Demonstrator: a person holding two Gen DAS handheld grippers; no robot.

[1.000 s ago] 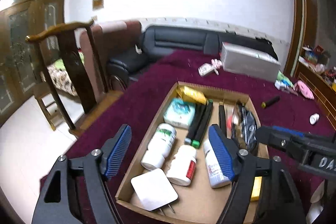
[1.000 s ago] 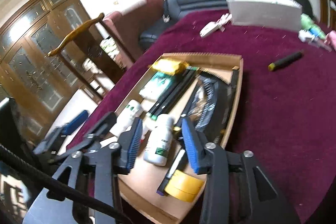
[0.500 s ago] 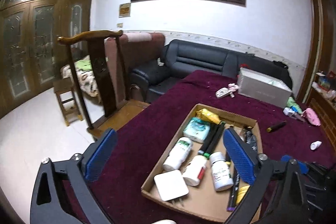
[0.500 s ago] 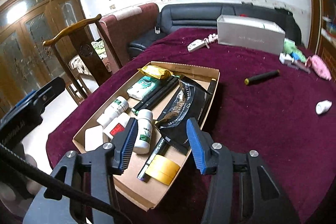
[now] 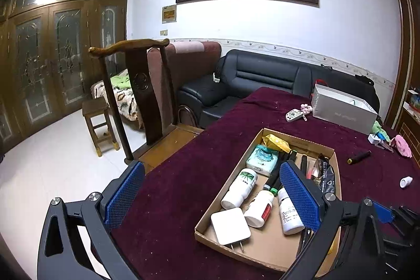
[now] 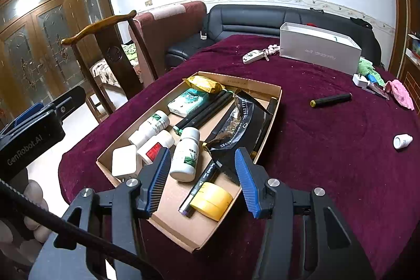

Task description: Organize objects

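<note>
So both grippers are hovering over the near end of a shallow brown cardboard tray [image 6: 277, 96] that sits on the bench with a dark maroon velvety cloth [image 6: 328, 148] over it. The left gripper [image 5: 210, 198] has its blue-padded jaws spread as wide as they go, nothing between them, just cloth and the tray's left edge showing in the gap. The right gripper [image 6: 202, 177] is partly spread with nothing pinched, and it hangs above a white plastic bottle with a green leaf label [image 6: 185, 154] that lies loose in the tray. Packed in the tray too: two more white bottles [image 6: 151, 126], one with a red label [image 6: 155, 147], a flat white square plug adapter [image 6: 124, 160], a teal tissue pack [image 6: 187, 101], a yellow foil snack packet [image 6: 203, 83], a couple of long black marker pens with green ends [image 6: 203, 109], a crumpled black foil bag with white print [image 6: 236, 127] and a yellow roll of tape [image 6: 211, 200] at the near corner, touching a dark pen. Out on the cloth, well apart from the tray, lie a black stick with a yellow tip [image 6: 330, 99] and a small white cap [image 6: 402, 141], with a grey rectangular box [image 6: 319, 51] further back near a black leather sofa [image 6: 262, 17]
</note>
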